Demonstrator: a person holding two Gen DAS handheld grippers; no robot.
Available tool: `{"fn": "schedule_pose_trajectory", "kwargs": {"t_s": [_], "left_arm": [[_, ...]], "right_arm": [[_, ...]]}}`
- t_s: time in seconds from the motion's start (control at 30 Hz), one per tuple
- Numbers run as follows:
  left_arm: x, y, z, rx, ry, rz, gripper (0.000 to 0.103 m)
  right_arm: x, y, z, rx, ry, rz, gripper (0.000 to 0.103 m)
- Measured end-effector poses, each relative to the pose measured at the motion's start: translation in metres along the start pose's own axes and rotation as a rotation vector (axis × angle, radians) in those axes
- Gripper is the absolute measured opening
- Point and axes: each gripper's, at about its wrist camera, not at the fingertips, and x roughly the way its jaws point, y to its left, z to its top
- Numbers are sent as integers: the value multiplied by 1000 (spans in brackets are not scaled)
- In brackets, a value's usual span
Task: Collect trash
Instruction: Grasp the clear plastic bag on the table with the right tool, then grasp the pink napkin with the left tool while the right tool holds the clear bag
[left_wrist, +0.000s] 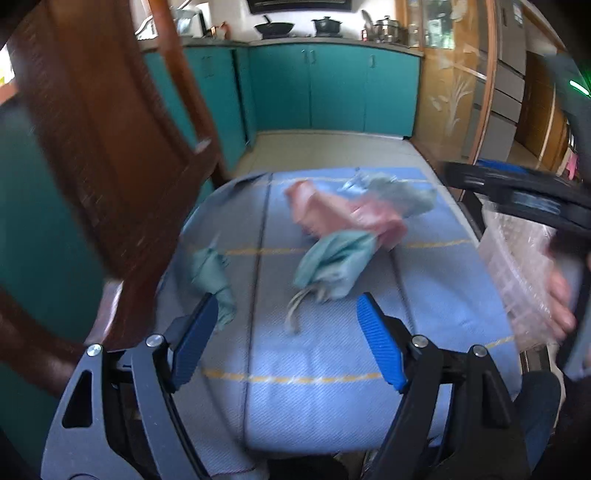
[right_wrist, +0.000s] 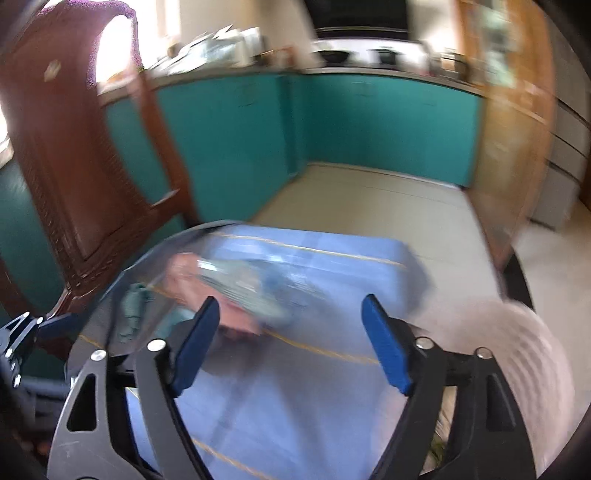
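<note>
1. A glass-topped table (left_wrist: 325, 369) lies under a pale blue cloth with thin yellow stripes.
2. A dark carved wooden chair (left_wrist: 110, 147) stands at the table's left side.
3. Teal kitchen cabinets (left_wrist: 332, 92) line the far wall.
4. A black wok (left_wrist: 274, 27) and a dark lidded pot (left_wrist: 327, 24) sit on the counter, with steel pots (left_wrist: 386, 27) just beside them.

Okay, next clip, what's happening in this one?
A person with a gripper in each hand is at a table covered by a blue cloth. Crumpled pink and teal wrappers lie on it, untouched. The left gripper and right gripper are both open and empty above the cloth. The right view is motion-blurred.
</note>
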Motion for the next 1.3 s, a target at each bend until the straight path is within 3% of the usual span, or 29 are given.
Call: {"fn": "schedule_pose_trajectory", "kwargs": {"t_s": [0.13, 0.3, 0.37, 0.43, 0.57, 0.63, 1.07, 1.3], "left_arm": [[-1, 22, -9, -44, 16, -32, 78], [-2, 38, -17, -61, 12, -47, 78], [-3, 44, -17, -76, 11, -56, 78], [-3, 48, -19, -86, 11, -67, 78], [-2, 52, -21, -92, 8, -82, 79], [-1, 52, -22, -95, 8, -94, 79], [1, 38, -25, -66, 17, -139, 81], [8, 30, -30, -51, 47, -153, 81]], "right_arm": [[50, 44, 14, -199, 74, -140, 81], [75, 54, 16, -220, 136, -149, 79], [79, 56, 12, -226, 158, -148, 55], [80, 57, 9, -232, 163, -152, 40], [66, 57, 5, -235, 153, -136, 18], [53, 56, 5, -226, 135, -122, 14], [-60, 48, 3, -99, -45, -8, 11], [-70, 41, -8, -53, -50, -9, 11]]}}
